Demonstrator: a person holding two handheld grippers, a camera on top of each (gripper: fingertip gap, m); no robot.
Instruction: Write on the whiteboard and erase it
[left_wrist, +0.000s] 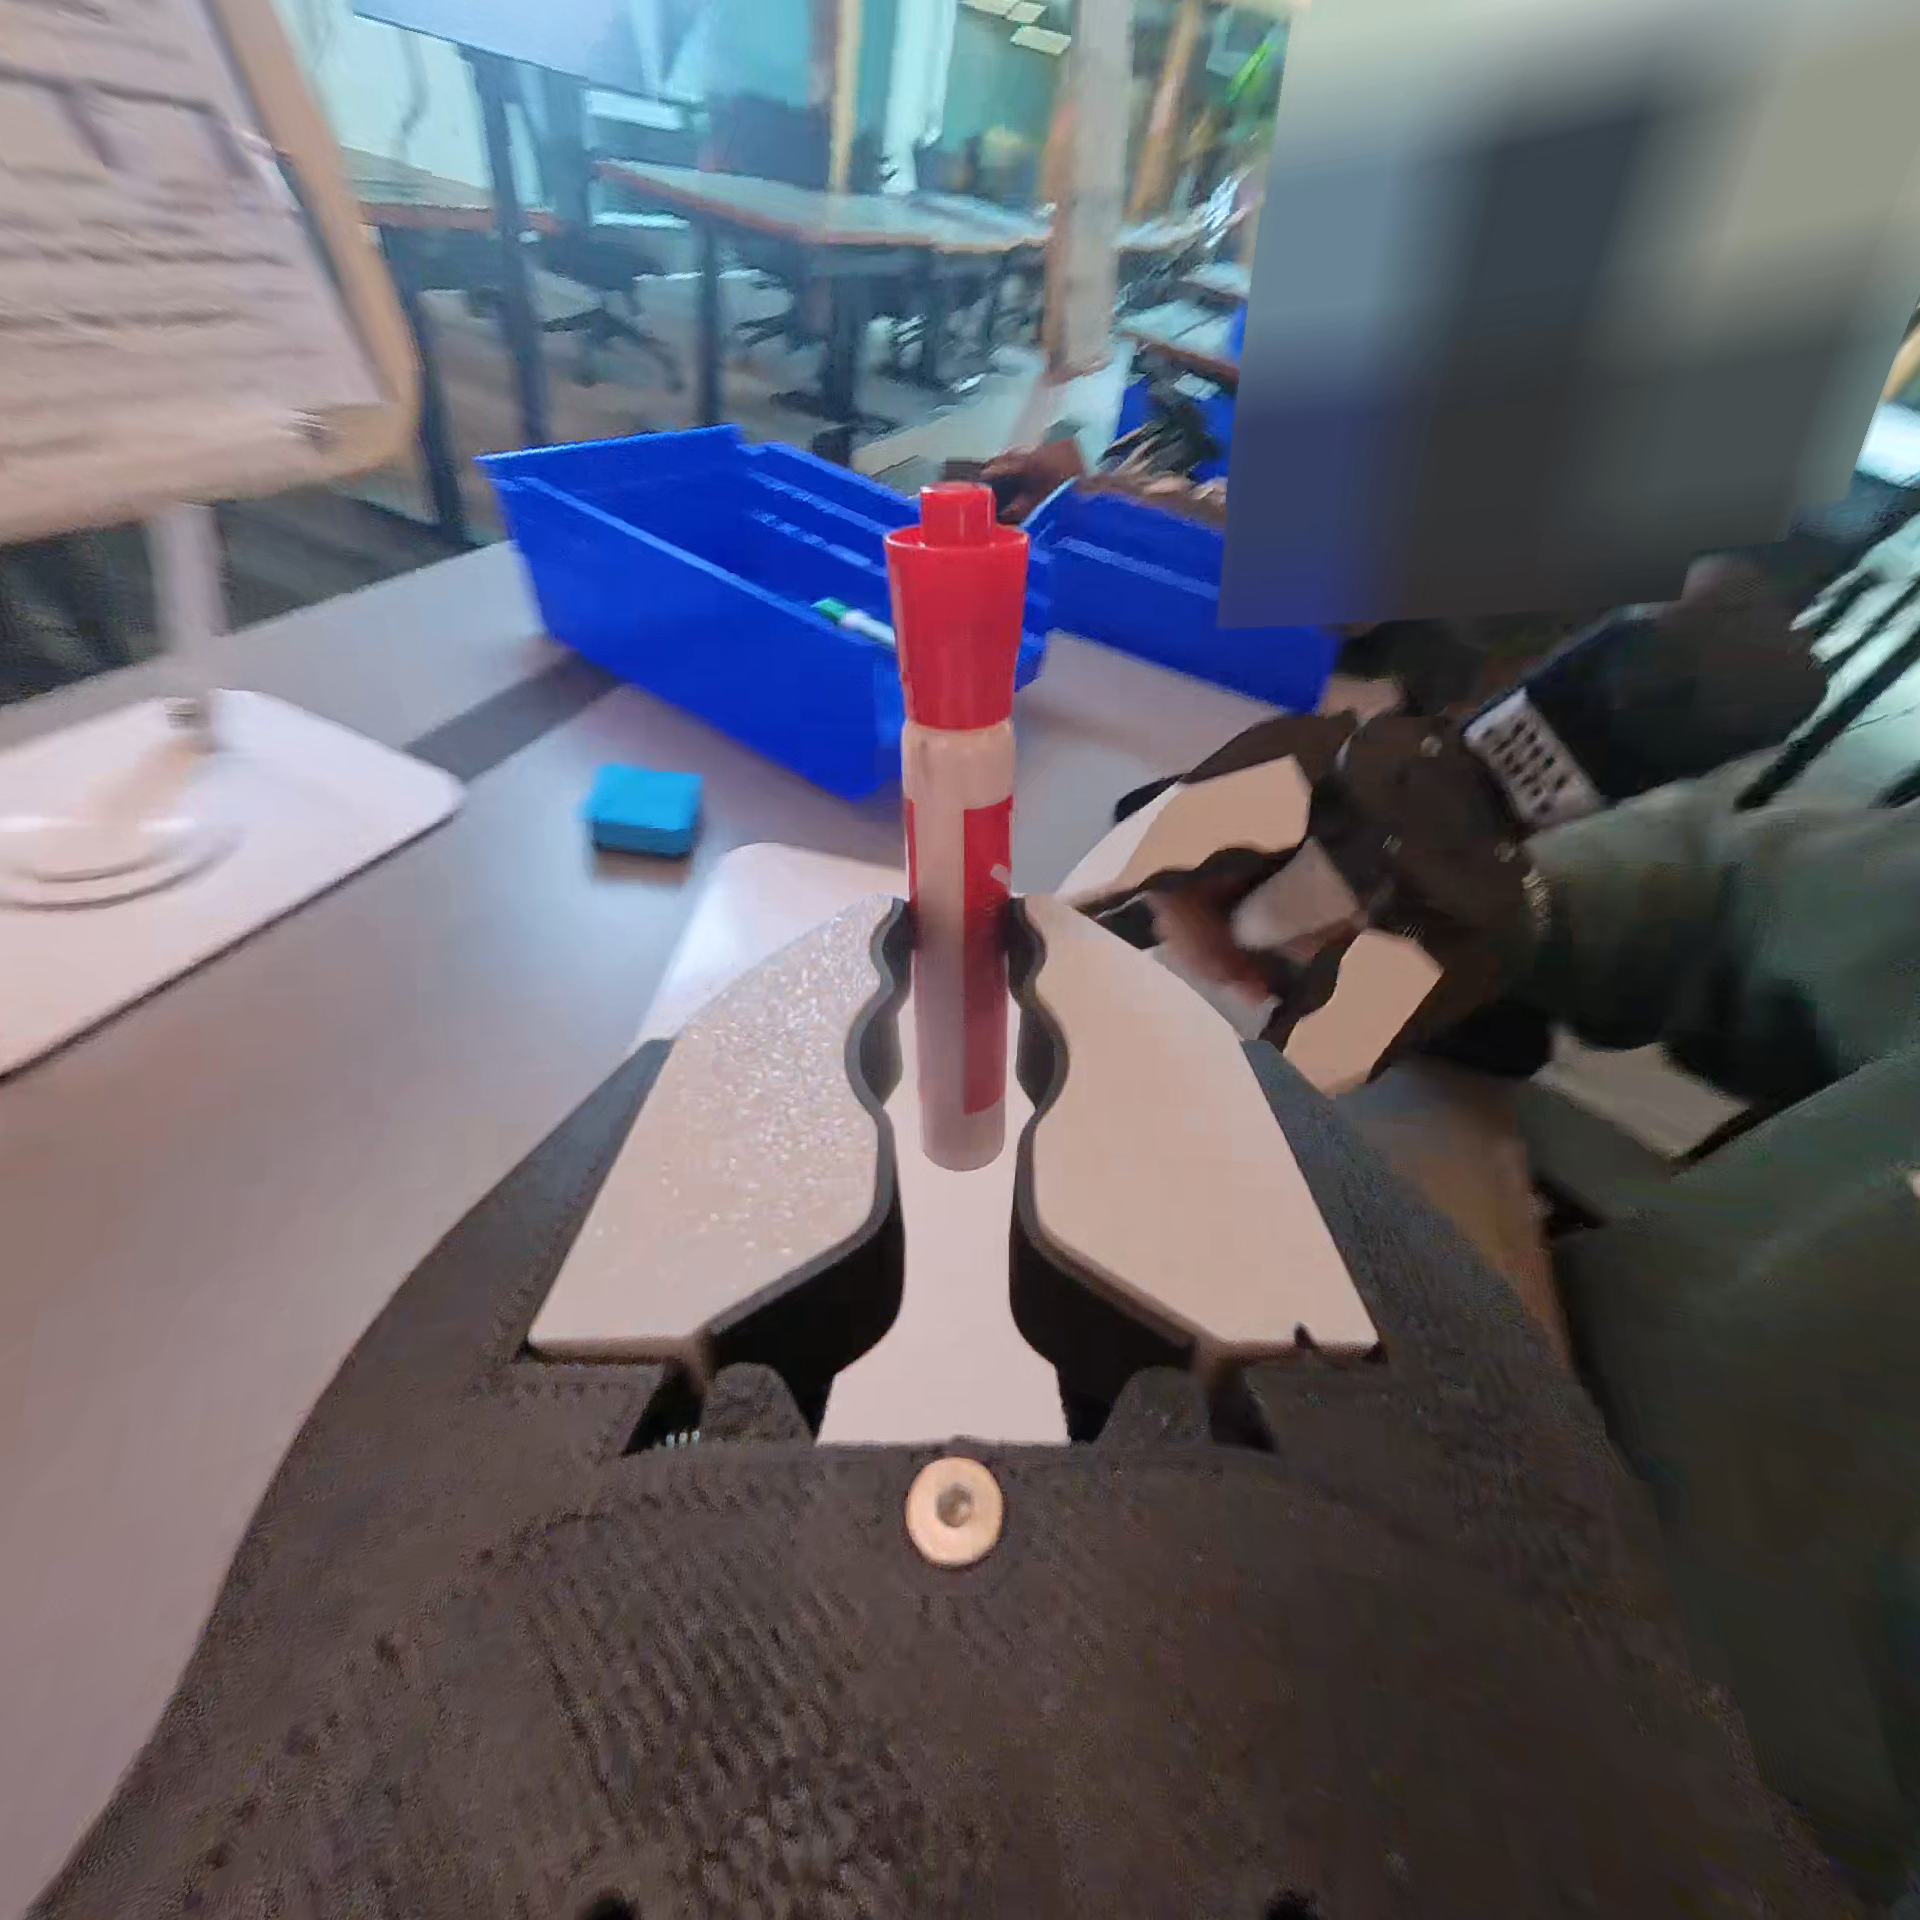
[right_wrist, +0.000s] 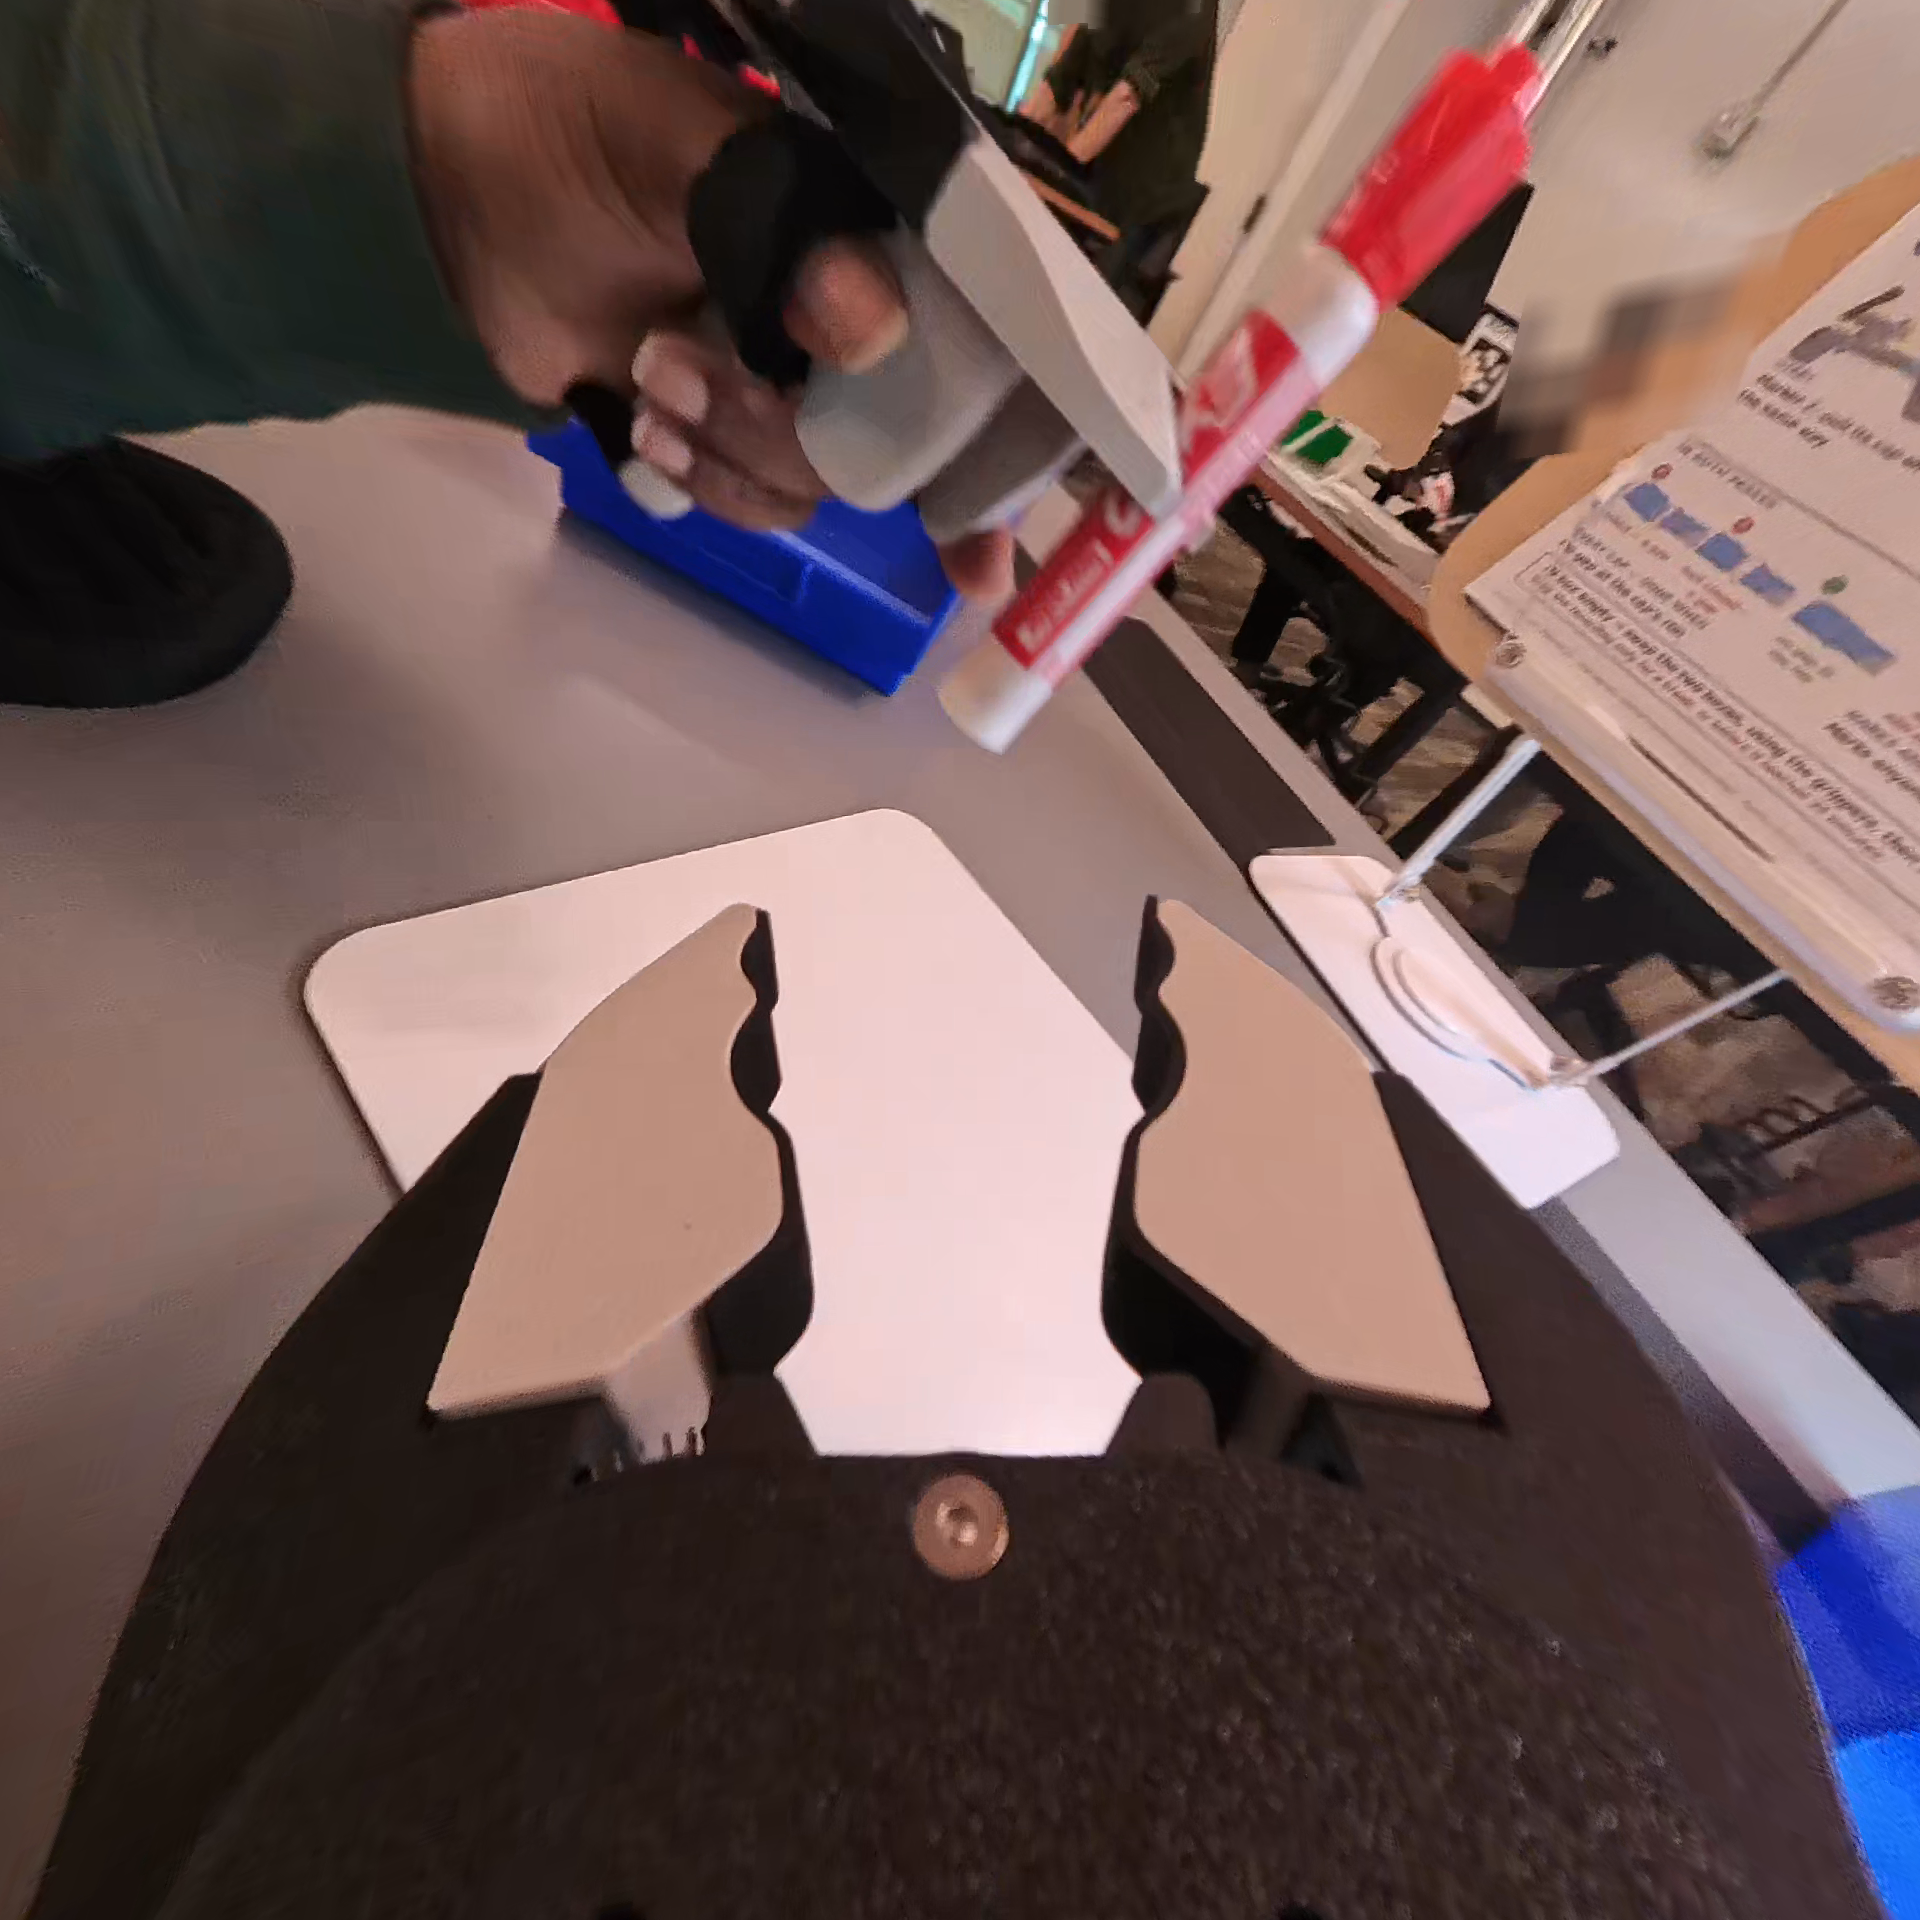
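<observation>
Grey fingers of the left gripper are clamping the capped red marker mid-barrel, cap end out, likely for uncapping. Right gripper is hovering spread, empty, over the whiteboard. Blue eraser is sitting beyond, near the blue bin.

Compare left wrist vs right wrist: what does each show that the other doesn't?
Left wrist only: the blue eraser on the table, and a green-capped pen inside the blue bin.
Right wrist only: the whiteboard's whole far edge, and the printed instruction sheet on its stand.
Both: the capped red marker clamped in the left gripper, the open, empty right gripper, and the grey table.
</observation>
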